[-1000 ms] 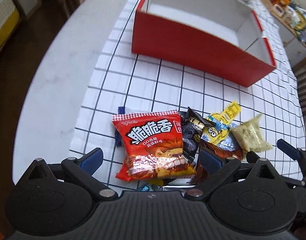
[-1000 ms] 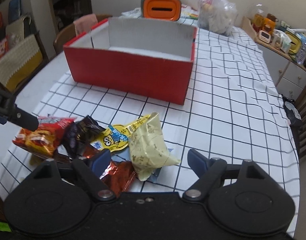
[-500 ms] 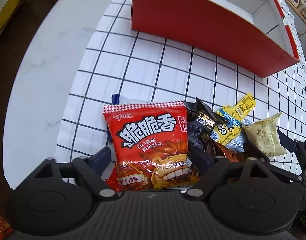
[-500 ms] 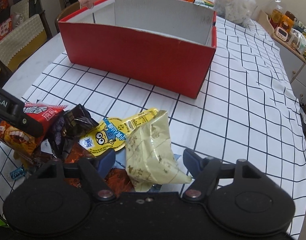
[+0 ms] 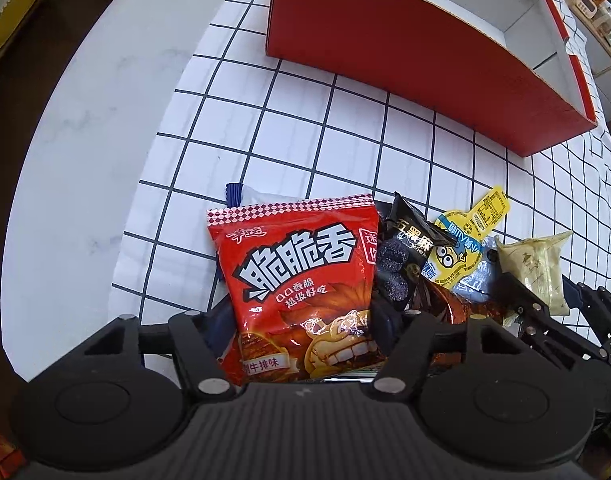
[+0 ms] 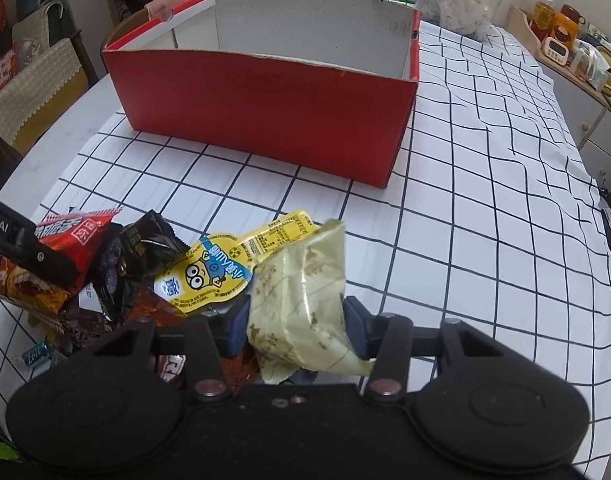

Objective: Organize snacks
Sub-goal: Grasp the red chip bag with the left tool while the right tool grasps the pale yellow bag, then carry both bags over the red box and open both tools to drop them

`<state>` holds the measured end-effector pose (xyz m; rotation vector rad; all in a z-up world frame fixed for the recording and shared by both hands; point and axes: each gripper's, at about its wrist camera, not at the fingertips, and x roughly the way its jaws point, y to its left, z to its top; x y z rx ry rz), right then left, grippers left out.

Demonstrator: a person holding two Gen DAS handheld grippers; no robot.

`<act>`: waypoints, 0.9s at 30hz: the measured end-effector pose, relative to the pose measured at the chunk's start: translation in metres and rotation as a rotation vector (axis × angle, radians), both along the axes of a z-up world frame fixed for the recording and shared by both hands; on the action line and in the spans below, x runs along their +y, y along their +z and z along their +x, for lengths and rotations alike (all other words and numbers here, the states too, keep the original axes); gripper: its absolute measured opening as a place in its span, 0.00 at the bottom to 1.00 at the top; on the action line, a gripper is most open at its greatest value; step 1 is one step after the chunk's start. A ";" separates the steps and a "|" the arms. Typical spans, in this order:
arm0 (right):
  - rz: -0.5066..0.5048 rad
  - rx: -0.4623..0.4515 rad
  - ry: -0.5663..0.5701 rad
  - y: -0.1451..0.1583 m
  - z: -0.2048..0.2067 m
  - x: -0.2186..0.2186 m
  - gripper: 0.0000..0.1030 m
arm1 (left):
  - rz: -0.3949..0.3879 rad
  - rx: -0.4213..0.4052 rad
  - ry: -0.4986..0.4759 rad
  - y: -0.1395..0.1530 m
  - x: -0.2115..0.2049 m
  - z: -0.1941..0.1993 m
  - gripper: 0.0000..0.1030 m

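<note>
- Both tongs lower and narrower than before: left tongs [image 5: 301,316] closing around glossy red foil crisp packet [image 5: 301,280]; right tongs [image 6: 295,322] closing around pale green crinkled pouch [image 6: 305,292].
- Pads flank each packet for lifting.
- Red cardboard box [image 6: 265,108] waits empty beyond, on checked tabletop [image 6: 485,240].

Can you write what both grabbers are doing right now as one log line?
left gripper: closing around red snack bag | right gripper: closing around pale green packet | red box: empty
</note>
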<state>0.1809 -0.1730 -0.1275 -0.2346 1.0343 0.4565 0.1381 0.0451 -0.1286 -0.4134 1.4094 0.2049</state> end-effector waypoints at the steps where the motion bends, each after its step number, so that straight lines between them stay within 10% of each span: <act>1: 0.003 -0.001 -0.007 0.001 0.000 0.000 0.46 | -0.002 -0.002 0.001 0.000 0.000 0.000 0.64; 27: 0.131 -0.111 -0.078 0.073 0.002 -0.013 0.43 | 0.051 -0.201 -0.040 0.069 -0.002 0.005 0.64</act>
